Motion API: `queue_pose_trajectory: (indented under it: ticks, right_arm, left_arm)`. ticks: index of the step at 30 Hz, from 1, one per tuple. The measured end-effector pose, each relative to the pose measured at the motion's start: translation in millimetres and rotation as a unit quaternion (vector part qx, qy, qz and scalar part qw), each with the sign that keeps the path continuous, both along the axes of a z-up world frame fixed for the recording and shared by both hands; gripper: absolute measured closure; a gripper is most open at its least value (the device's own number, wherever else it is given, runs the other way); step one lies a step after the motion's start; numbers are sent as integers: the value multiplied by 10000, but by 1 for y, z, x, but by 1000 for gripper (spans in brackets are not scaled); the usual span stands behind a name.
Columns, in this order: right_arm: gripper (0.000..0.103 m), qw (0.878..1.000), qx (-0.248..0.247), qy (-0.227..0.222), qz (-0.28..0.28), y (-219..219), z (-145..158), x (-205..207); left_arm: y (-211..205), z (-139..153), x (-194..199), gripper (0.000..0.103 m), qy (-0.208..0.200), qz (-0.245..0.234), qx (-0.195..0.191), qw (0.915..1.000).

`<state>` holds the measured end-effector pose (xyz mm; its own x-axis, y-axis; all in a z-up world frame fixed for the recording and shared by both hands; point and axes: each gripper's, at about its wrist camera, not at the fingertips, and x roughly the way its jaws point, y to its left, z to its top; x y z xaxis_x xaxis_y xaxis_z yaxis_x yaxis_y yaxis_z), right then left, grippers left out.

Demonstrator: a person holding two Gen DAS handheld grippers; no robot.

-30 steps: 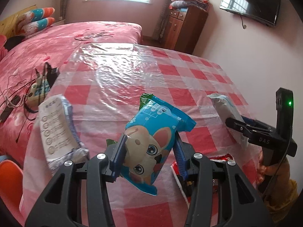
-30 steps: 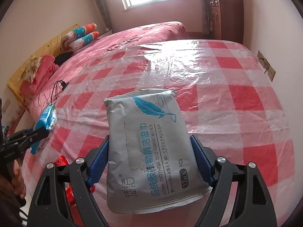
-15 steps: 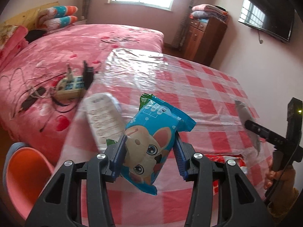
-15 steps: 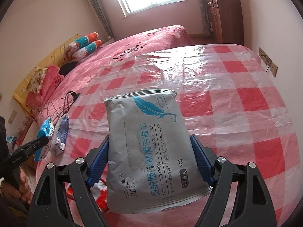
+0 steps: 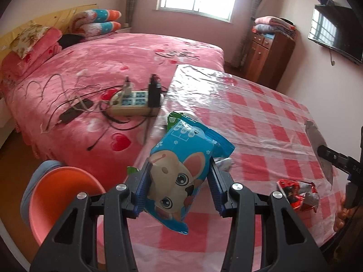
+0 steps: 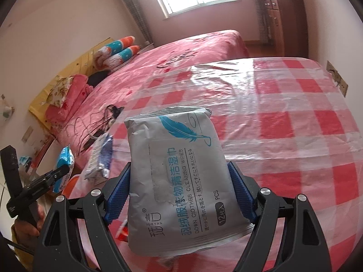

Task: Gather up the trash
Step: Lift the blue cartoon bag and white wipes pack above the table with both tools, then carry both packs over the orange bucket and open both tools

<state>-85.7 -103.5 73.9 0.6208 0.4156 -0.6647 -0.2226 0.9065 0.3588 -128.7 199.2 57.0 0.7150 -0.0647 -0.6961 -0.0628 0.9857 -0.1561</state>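
My left gripper (image 5: 179,185) is shut on a blue snack packet with a cartoon rabbit (image 5: 181,172), held above the table's left edge; it also shows in the right wrist view (image 6: 64,165). My right gripper (image 6: 179,190) is shut on a grey wet-wipes pack with a blue feather (image 6: 179,181), held above the checked table; it shows edge-on in the left wrist view (image 5: 318,149). A red crumpled wrapper (image 5: 298,193) lies on the table near the front edge. A white and blue packet (image 6: 99,156) lies at the table's left edge.
An orange bin (image 5: 56,201) stands on the floor left of the table (image 5: 261,117). A power strip with cables (image 5: 133,102) lies on the pink bed (image 5: 102,52). A wooden cabinet (image 5: 270,54) stands at the back.
My left gripper has swung left with the rabbit packet; the orange bin has come further into view. My right gripper has lifted slightly with the wipes pack.
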Motion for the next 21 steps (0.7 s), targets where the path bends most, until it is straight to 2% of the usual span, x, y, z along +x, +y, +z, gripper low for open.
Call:
queue_pose_trajectory:
  ticks: [9,21]
  right_arm:
    - [22,9976,53,73,690,62,2,-5]
    - [22,9845,-140,87,1743,161,4,-14]
  left_arm:
    - [41,-3,-16,54,-5,470,38,9989]
    - [96,-19,-39,54,145,1053,42,9943]
